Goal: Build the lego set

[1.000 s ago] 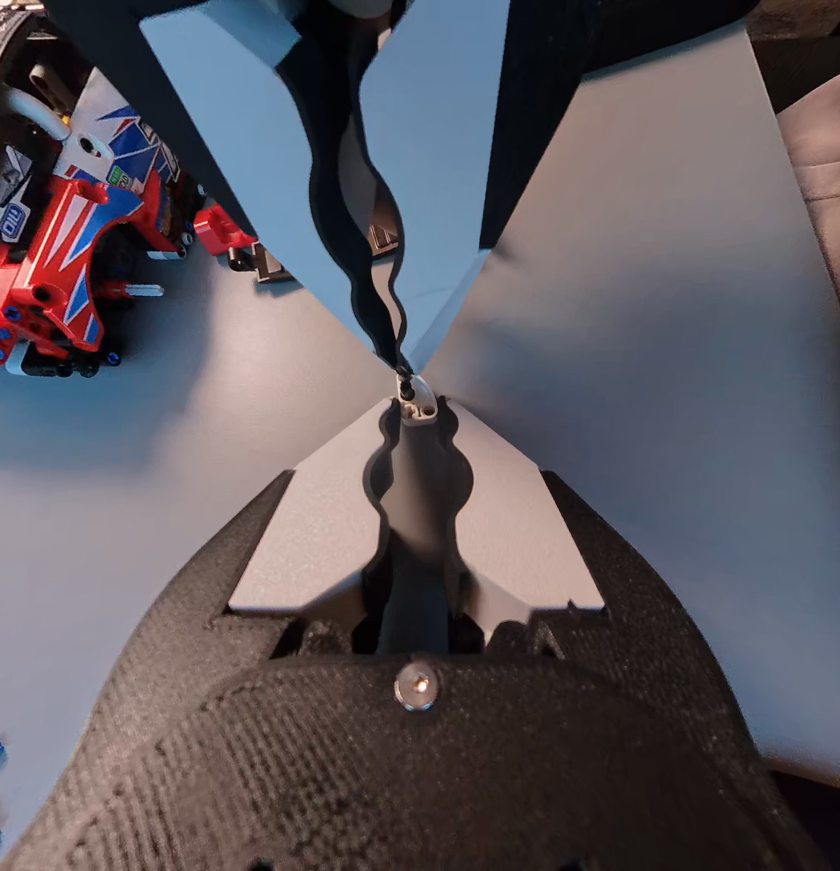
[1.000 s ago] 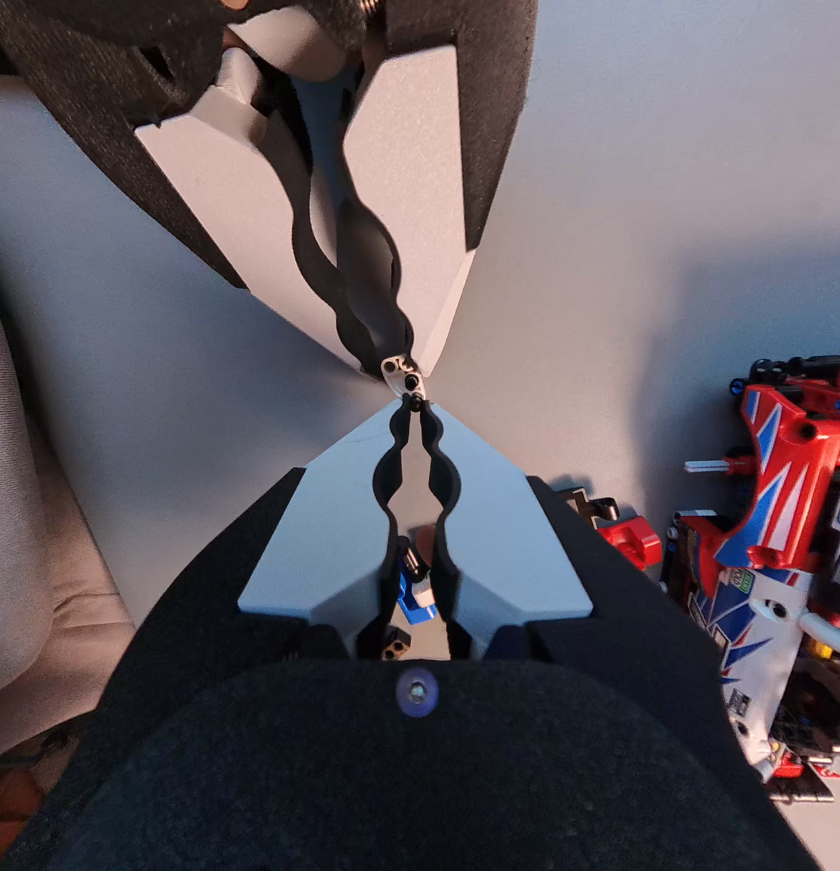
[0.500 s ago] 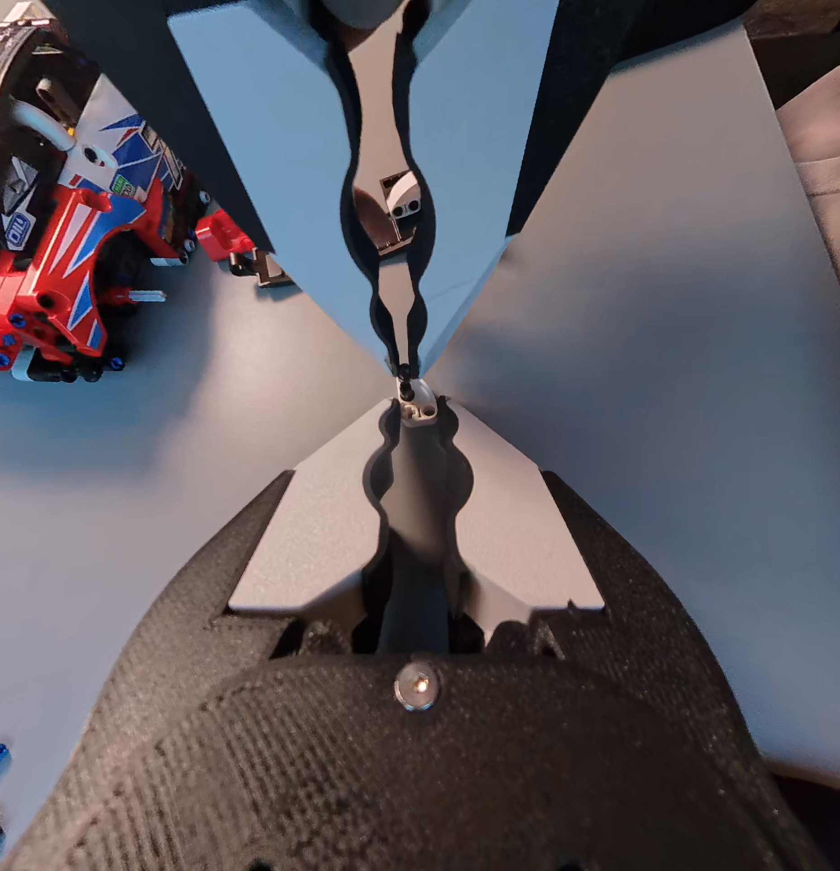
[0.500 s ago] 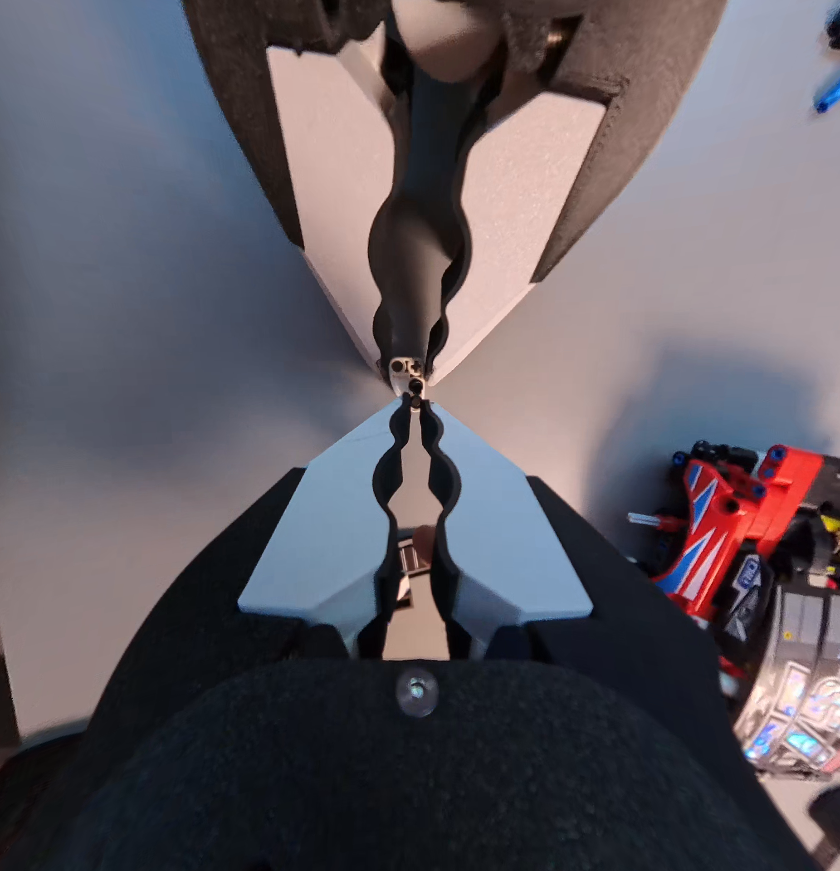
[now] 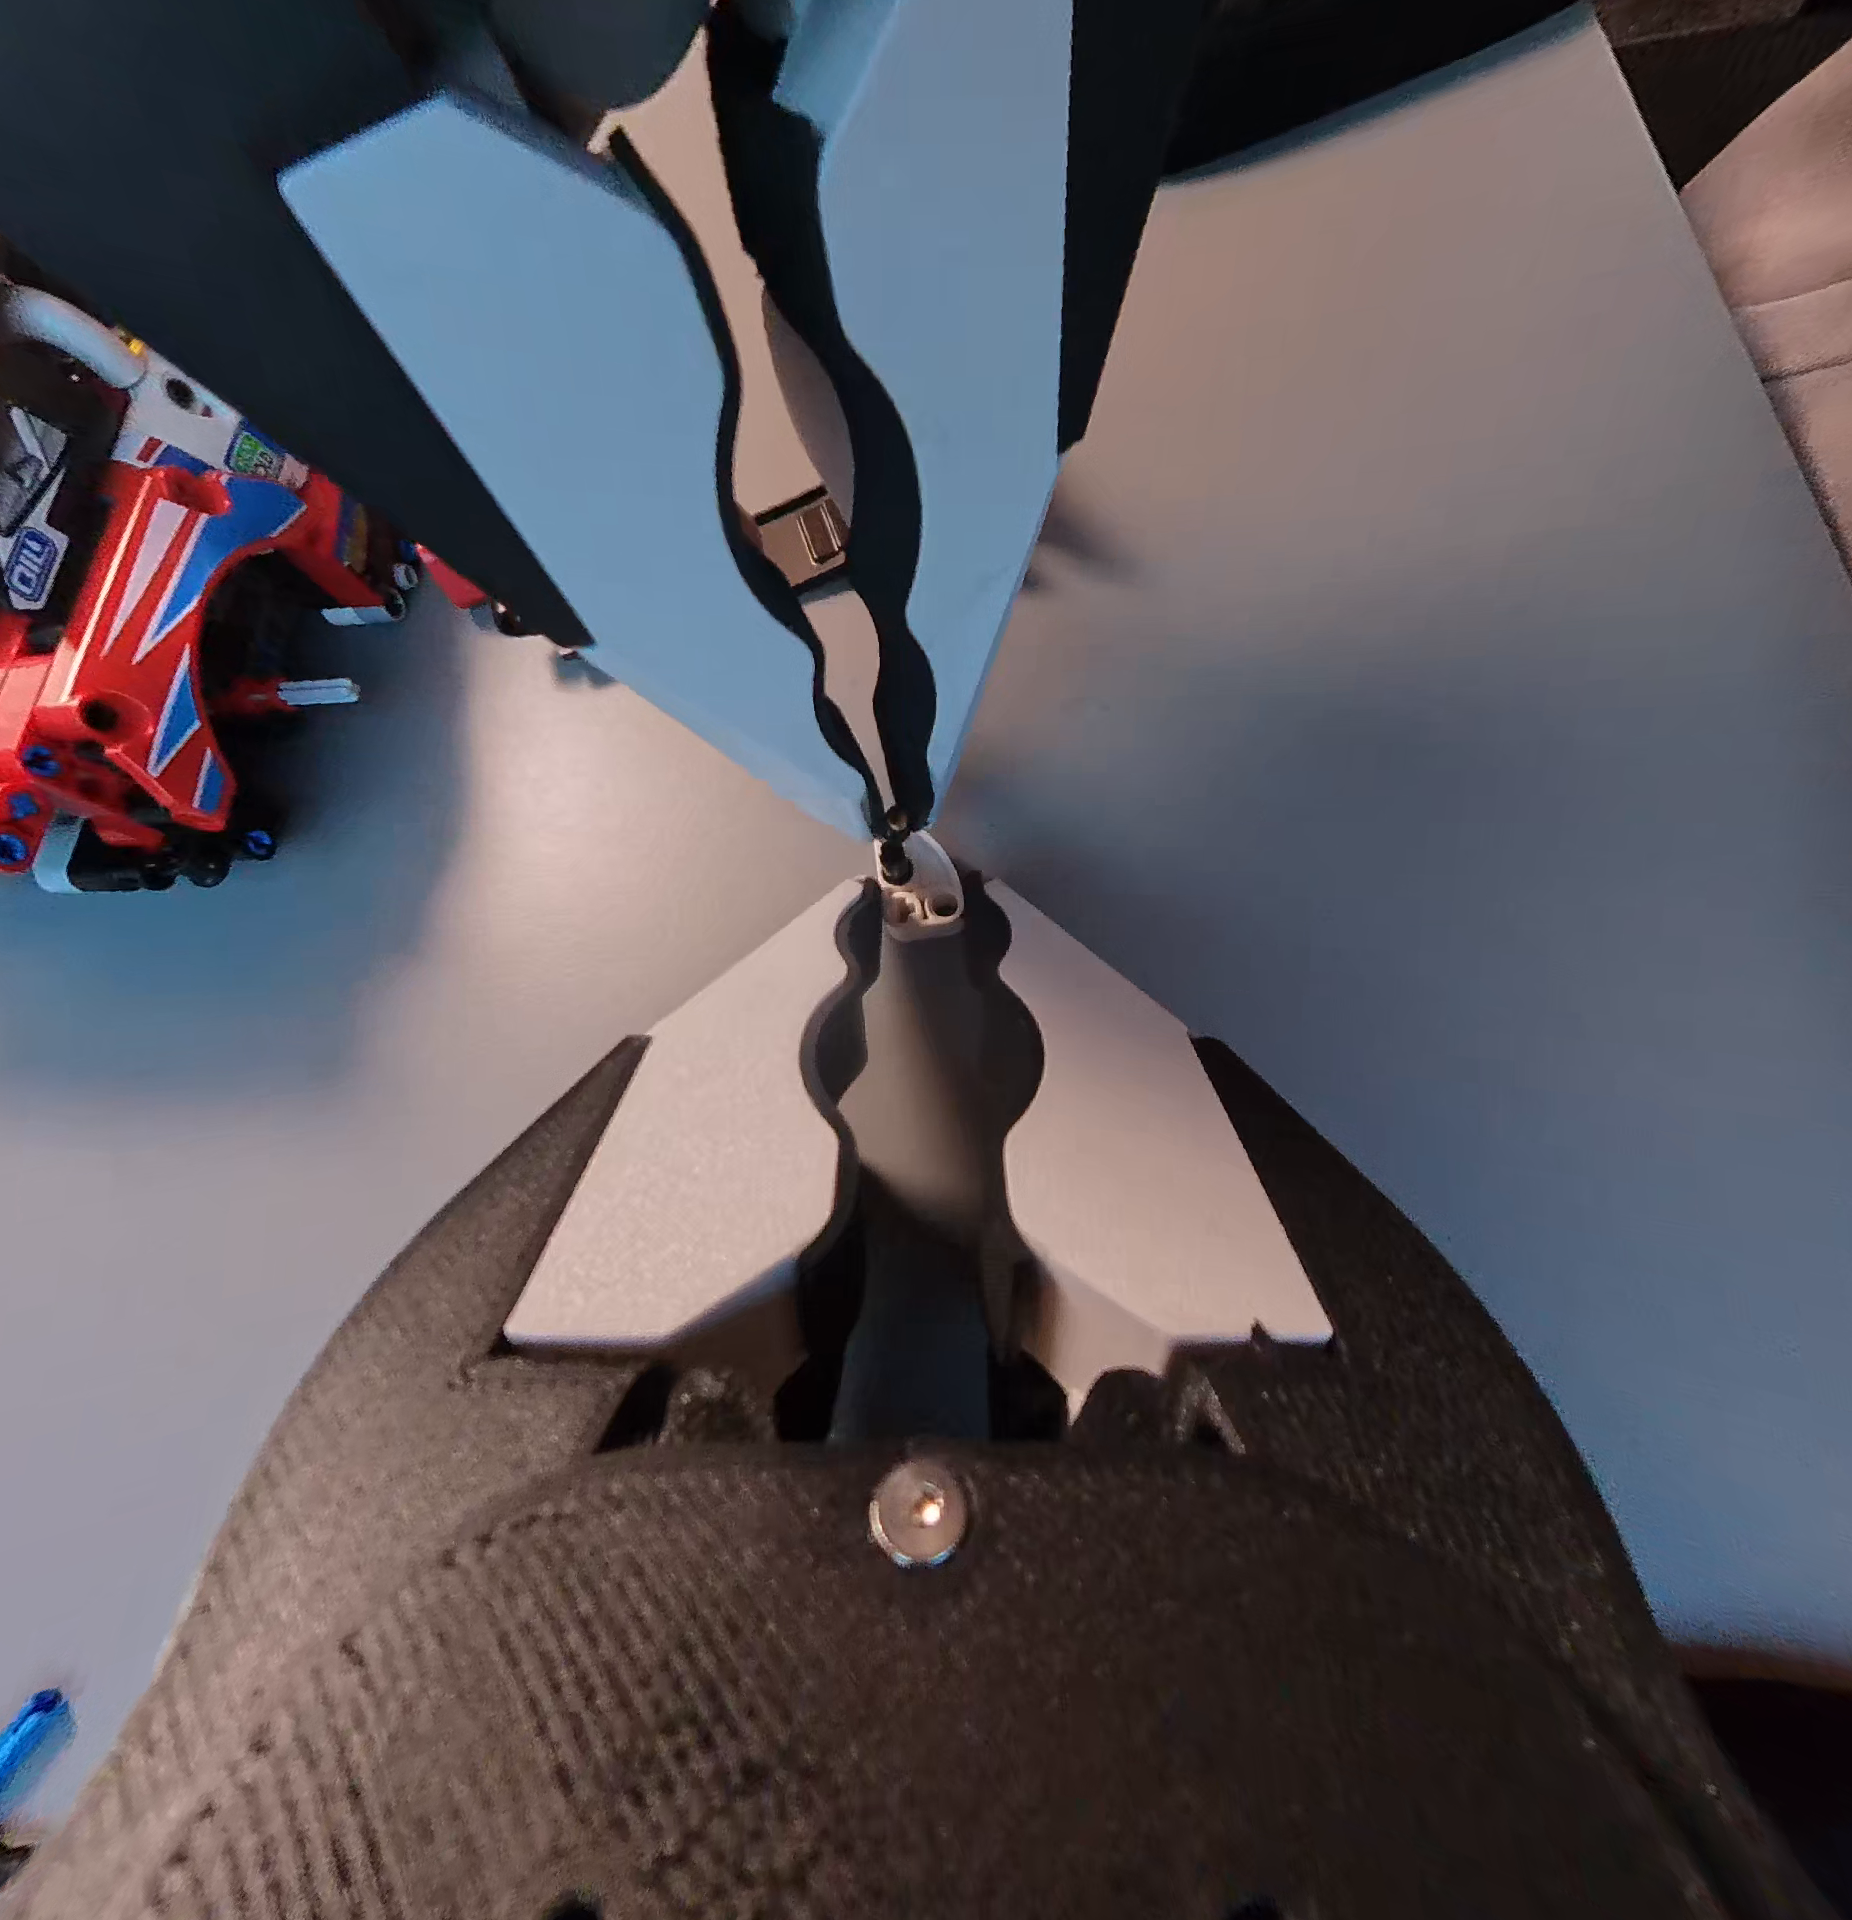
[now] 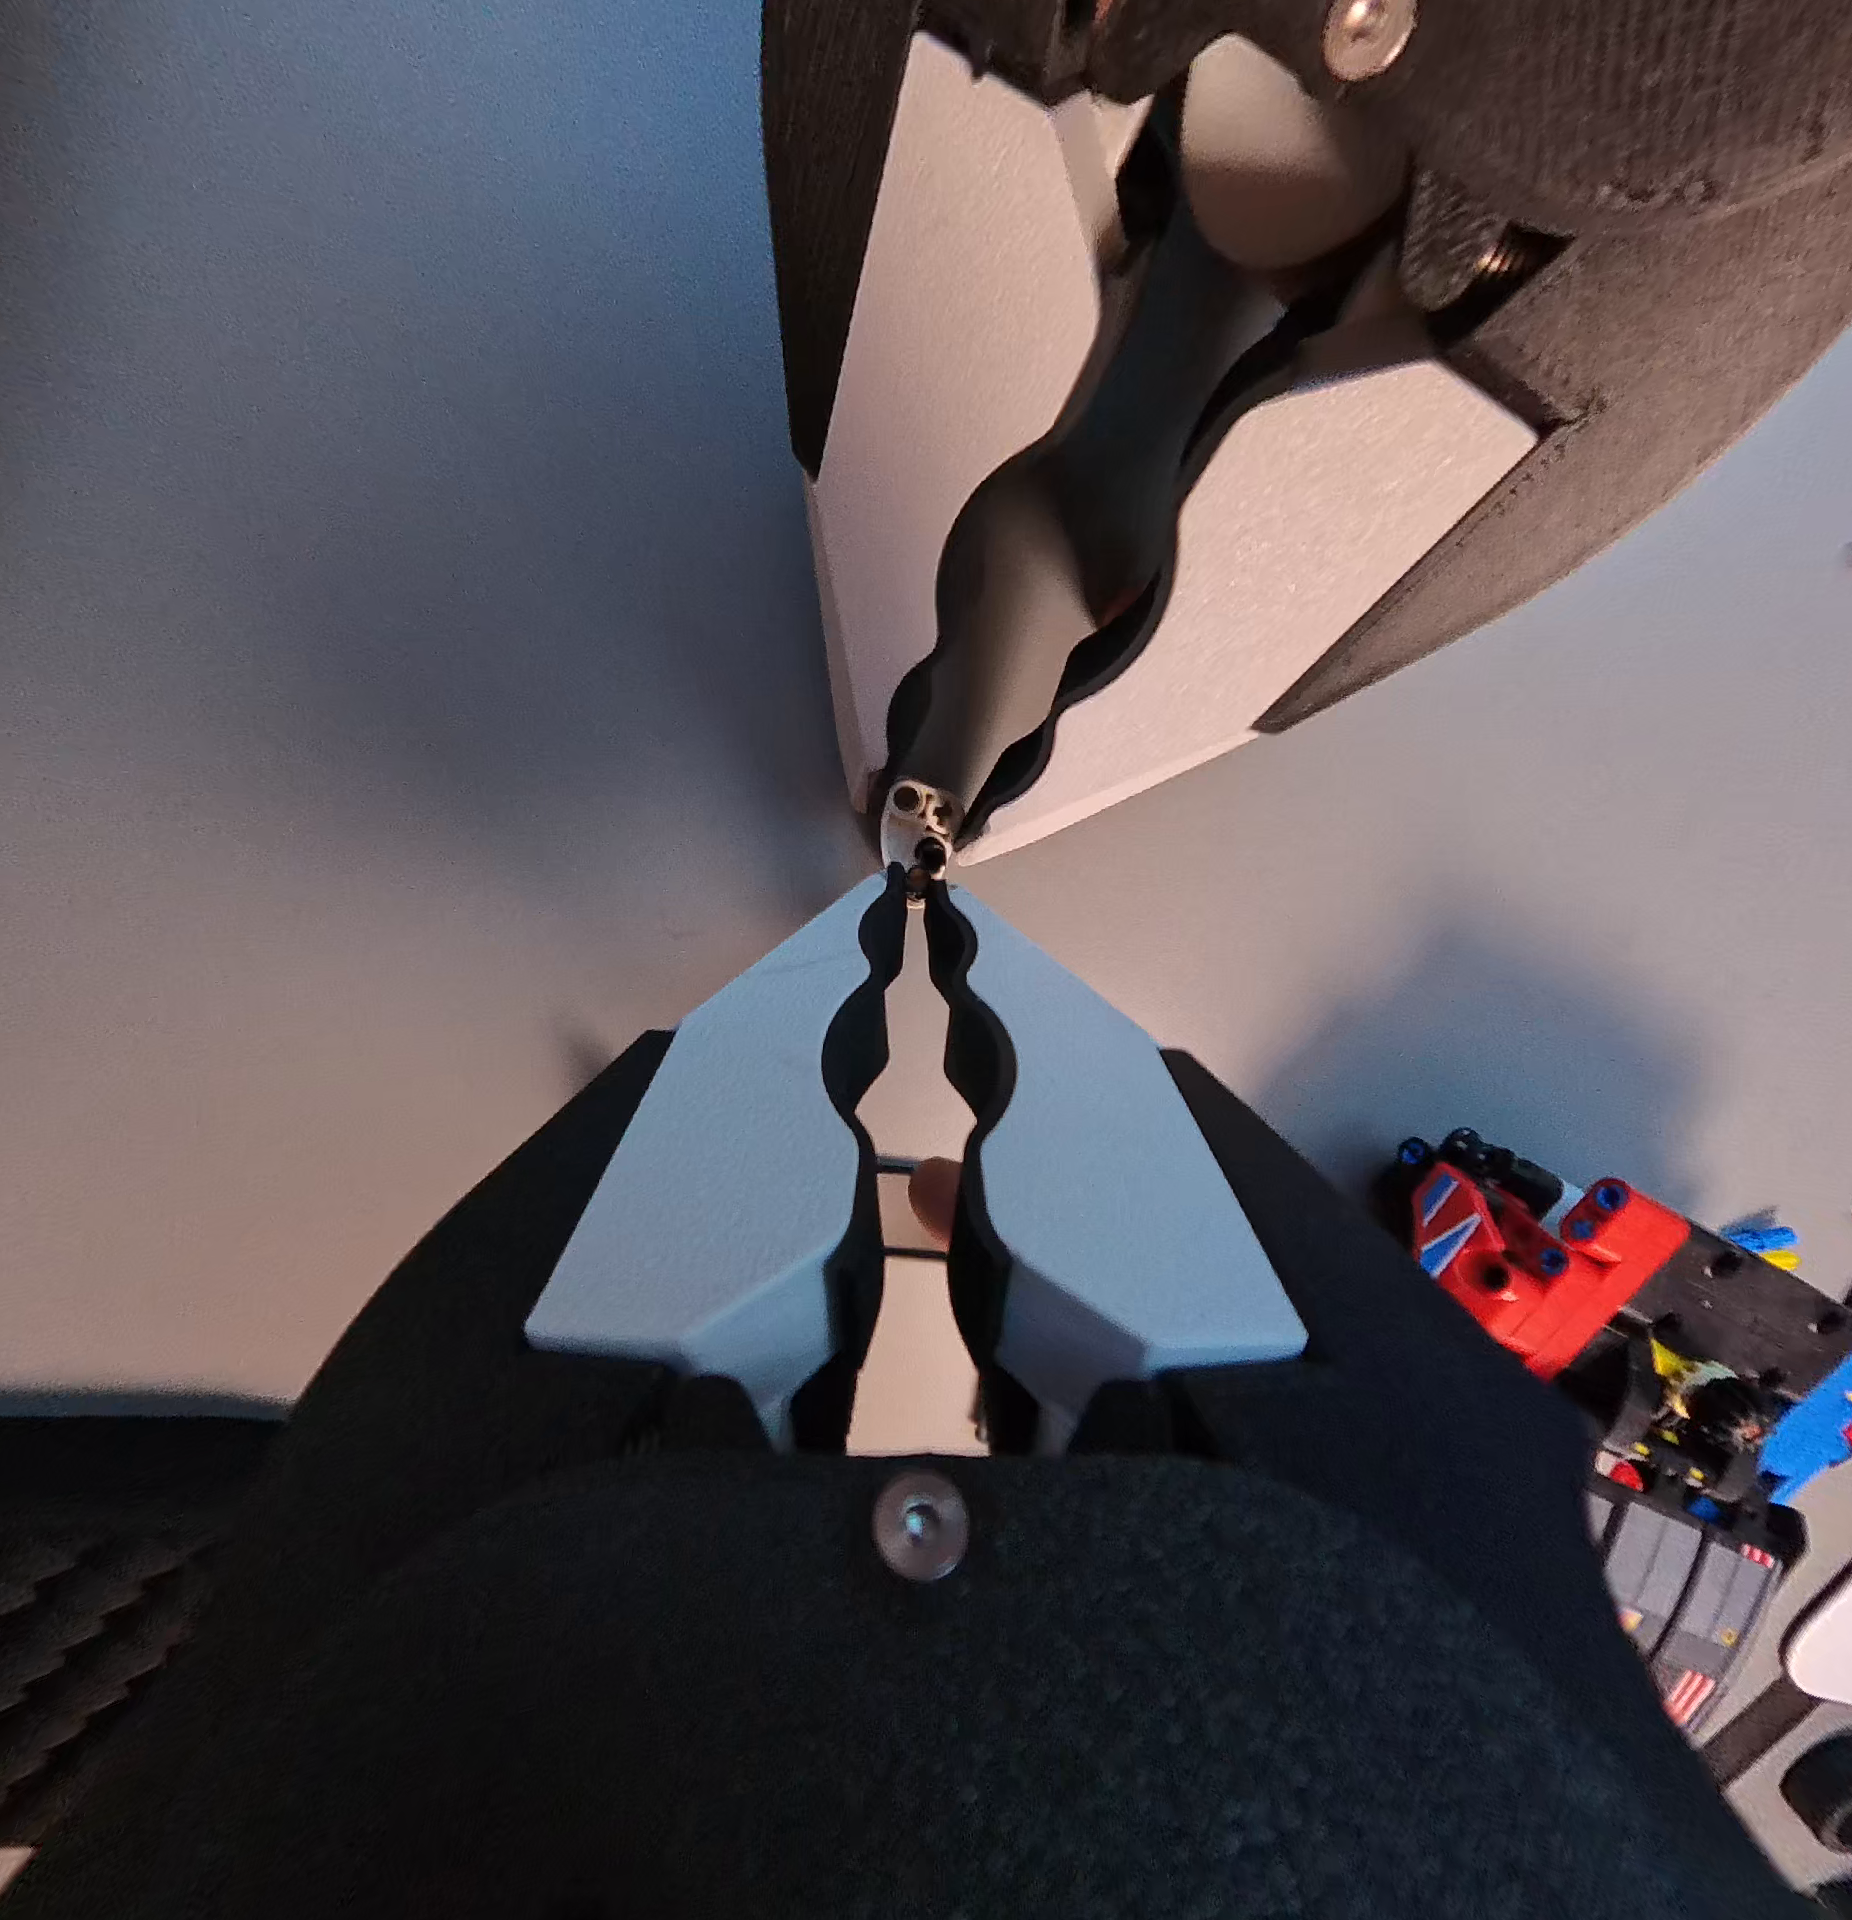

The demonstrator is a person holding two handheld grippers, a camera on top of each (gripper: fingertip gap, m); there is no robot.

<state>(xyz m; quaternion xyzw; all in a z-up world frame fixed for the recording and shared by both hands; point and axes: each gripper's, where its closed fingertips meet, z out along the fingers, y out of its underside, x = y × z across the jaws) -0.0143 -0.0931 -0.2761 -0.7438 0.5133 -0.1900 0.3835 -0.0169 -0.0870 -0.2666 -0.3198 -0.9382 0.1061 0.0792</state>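
My left gripper (image 5: 920, 902) is shut on a small light grey connector piece (image 5: 927, 894). My right gripper (image 6: 915, 883) is shut on a small black pin (image 6: 917, 881). The two grippers meet tip to tip above the table. The pin's far end sits in a hole of the grey connector, which also shows in the right wrist view (image 6: 922, 816). In the left wrist view the right gripper (image 5: 896, 821) comes down from the top with the pin (image 5: 894, 844) at its tip. The red, white and blue lego car (image 5: 101, 623) lies at the left there, and at the lower right in the right wrist view (image 6: 1587, 1340).
The grey table (image 5: 1421, 831) carries everything. A loose blue piece (image 5: 13, 1756) lies at the lower left of the left wrist view. Small blue and yellow pieces (image 6: 1753, 1242) lie beside the car. Dark upholstery (image 5: 1815, 208) borders the table's right edge. My two grippers' fingertips are within a few centimetres of each other.
Both grippers stay joined tip to tip with the pin at the connector. The pair has turned: the left gripper now leans in from the upper right in the right wrist view.
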